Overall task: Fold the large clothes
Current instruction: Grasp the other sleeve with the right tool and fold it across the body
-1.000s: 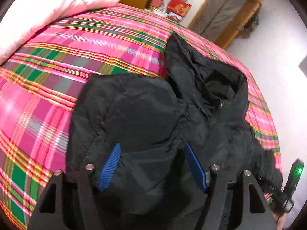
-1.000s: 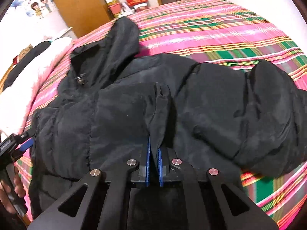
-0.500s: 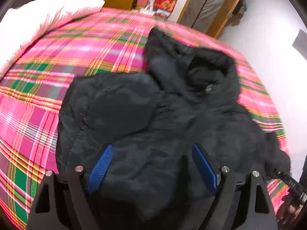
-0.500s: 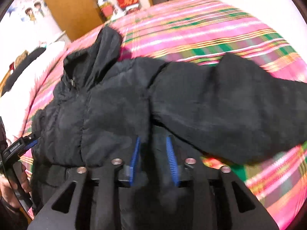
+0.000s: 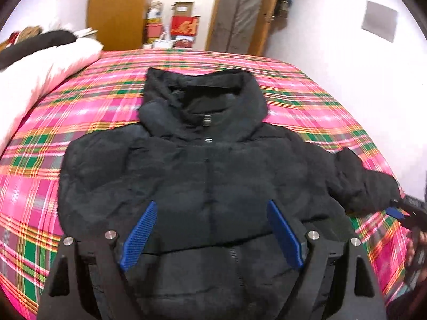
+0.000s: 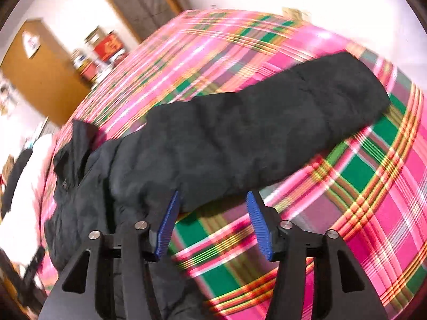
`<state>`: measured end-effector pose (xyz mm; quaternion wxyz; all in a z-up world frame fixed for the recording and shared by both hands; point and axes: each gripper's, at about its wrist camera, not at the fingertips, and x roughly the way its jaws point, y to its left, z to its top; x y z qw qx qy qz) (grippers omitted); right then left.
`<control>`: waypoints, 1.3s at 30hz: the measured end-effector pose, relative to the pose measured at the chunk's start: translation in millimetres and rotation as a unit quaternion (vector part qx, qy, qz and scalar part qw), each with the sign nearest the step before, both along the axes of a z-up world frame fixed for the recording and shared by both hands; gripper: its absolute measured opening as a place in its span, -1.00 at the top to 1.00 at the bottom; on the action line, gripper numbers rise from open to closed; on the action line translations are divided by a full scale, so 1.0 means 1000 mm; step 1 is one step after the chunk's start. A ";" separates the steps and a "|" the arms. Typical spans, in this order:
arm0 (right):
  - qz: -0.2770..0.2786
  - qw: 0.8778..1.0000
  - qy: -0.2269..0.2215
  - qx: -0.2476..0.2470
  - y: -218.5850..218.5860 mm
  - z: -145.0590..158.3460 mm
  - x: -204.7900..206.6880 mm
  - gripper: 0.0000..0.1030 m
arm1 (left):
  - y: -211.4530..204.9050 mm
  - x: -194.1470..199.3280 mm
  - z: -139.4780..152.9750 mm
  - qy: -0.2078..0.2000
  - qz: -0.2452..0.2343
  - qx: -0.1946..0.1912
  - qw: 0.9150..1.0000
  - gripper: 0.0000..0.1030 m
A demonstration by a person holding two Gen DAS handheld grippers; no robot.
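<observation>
Released sleeve [image 6: 267,122] beyond opening fingers [image 6: 257,224]

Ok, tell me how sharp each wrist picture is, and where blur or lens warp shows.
Left wrist view: the black puffer jacket is fairly sharp at centre, the boxes behind are soft, and the pink plaid bedcover bulges with fisheye warp. Right wrist view: motion smear throughout, the plaid streaks and the jacket's sleeve has soft edges.

A black jacket [image 5: 210,176] lies on a pink, green and orange plaid bedspread [image 5: 307,98].
</observation>
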<state>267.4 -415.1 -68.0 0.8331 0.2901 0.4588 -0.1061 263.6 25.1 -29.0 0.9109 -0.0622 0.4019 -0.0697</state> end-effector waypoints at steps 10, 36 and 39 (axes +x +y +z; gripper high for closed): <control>-0.102 0.993 0.013 0.061 -0.070 -0.051 0.007 -0.10 | -0.023 -0.001 -0.007 0.002 -0.029 0.027 0.999 -0.66; -0.030 0.988 -0.151 -0.005 -0.030 0.076 0.035 0.83 | 0.008 0.011 -0.017 0.023 0.029 0.040 0.999 -0.66; 0.002 0.984 -0.176 -0.011 -0.001 0.108 0.036 0.83 | 0.016 0.011 -0.013 0.020 0.039 0.035 0.998 -0.66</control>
